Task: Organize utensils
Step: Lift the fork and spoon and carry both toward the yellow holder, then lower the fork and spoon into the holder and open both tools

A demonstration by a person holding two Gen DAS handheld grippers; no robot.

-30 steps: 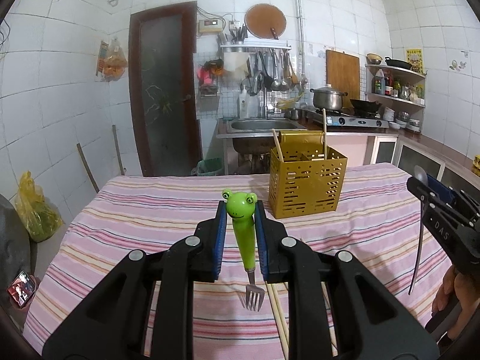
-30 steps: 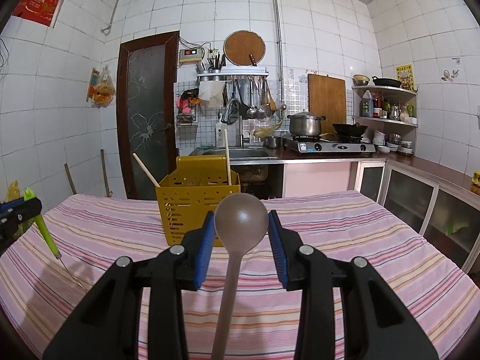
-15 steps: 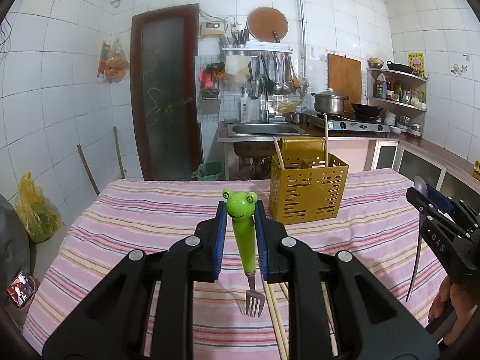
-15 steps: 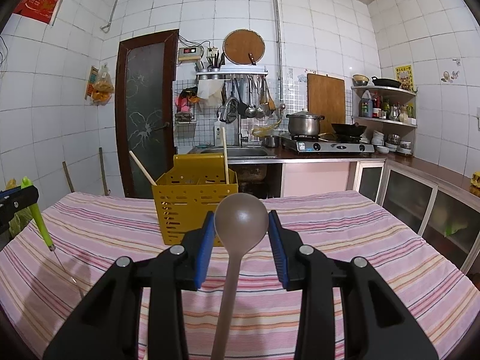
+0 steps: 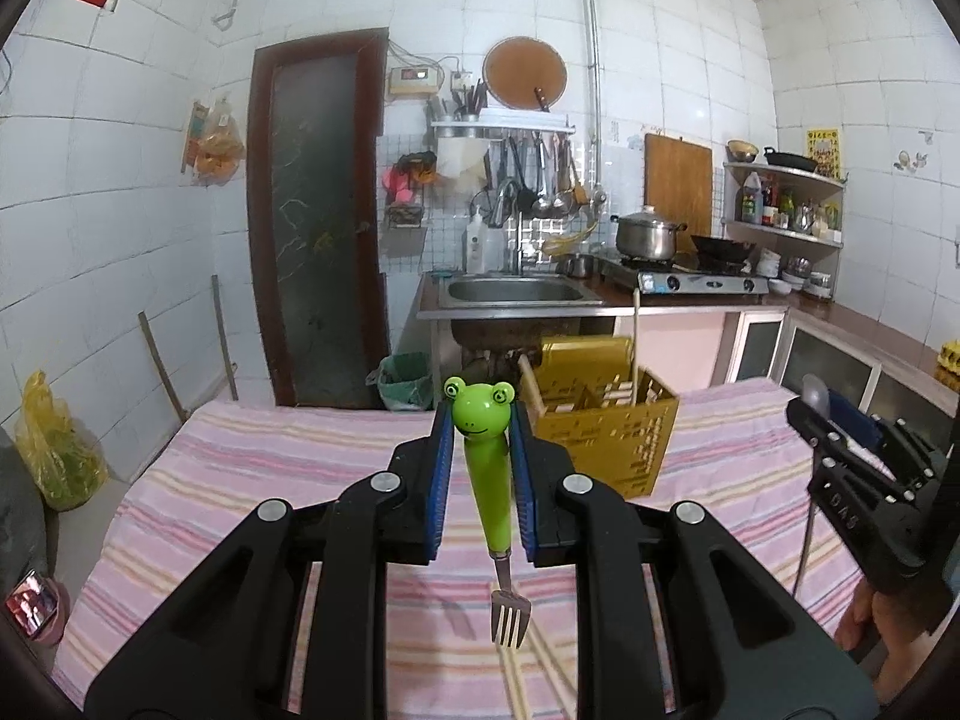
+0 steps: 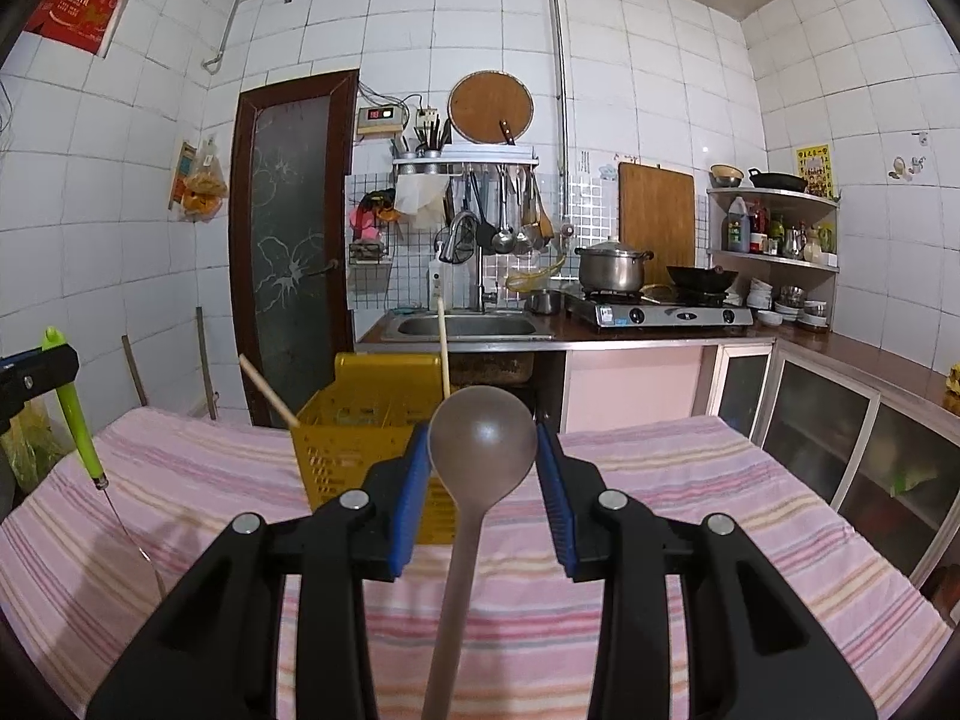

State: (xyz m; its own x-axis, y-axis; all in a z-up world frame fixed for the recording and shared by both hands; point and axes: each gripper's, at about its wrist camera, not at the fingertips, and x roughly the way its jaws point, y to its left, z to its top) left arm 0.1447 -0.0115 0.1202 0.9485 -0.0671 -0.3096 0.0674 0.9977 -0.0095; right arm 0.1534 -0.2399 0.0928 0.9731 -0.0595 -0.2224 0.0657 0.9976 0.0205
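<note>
You've got a utensil in each hand right now: your left gripper (image 5: 480, 468) is clamped on the frog fork (image 5: 487, 468), pads squeezing the fat green handle just under the frog head, tines hanging down above the striped tablecloth (image 5: 252, 480). Your right gripper (image 6: 483, 474) pinches the brown spoon (image 6: 480, 450) by the edges of its bowl, handle trailing down toward you. That bowl grip looks the chancier one to me: a smooth, rounded surface held at its widest part can slip or swivel, so move it gently. The fork's handle is thick, rigid and probably light plastic, a good place to hold, though the metal end will swing if you jerk. Both look stiff and not fragile. The yellow caddy (image 5: 606, 438) stands upright on the cloth ahead, between the two grippers, with chopsticks (image 5: 634, 342) already poking out of it; more chopsticks lie loose on the cloth below the fork. The cloth is soft and may bunch, so the perforated caddy could skid if bumped. Beyond the table there's a tiled kitchen: sink (image 6: 468, 327), stove, dark door (image 5: 318, 216).
</note>
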